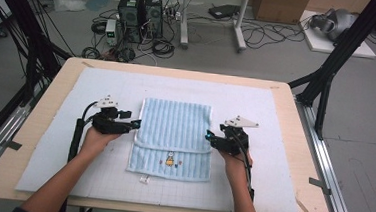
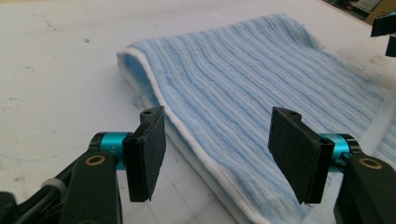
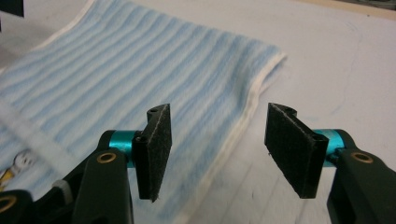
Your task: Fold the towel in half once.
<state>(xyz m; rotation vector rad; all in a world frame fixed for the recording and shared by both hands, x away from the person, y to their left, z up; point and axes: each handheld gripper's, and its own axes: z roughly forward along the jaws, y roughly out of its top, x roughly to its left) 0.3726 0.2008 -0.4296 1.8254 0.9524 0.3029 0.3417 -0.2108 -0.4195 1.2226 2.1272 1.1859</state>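
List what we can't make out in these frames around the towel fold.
- Small embroidered picture on the light blue towel: too small in the high view; cut off by the left edge in the right gripper view.
- White tag at the towel's near edge: any print too small, high view.
- Towel's lower layer: covered by the folded-over top layer.
- Towel's near end: hidden behind the left tongs in the left gripper view.
- Right tongs: open, nothing between them.

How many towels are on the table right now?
1. A light blue striped towel lies folded at the middle of the white mat, between the two open grippers. Nothing suggests another is hidden.
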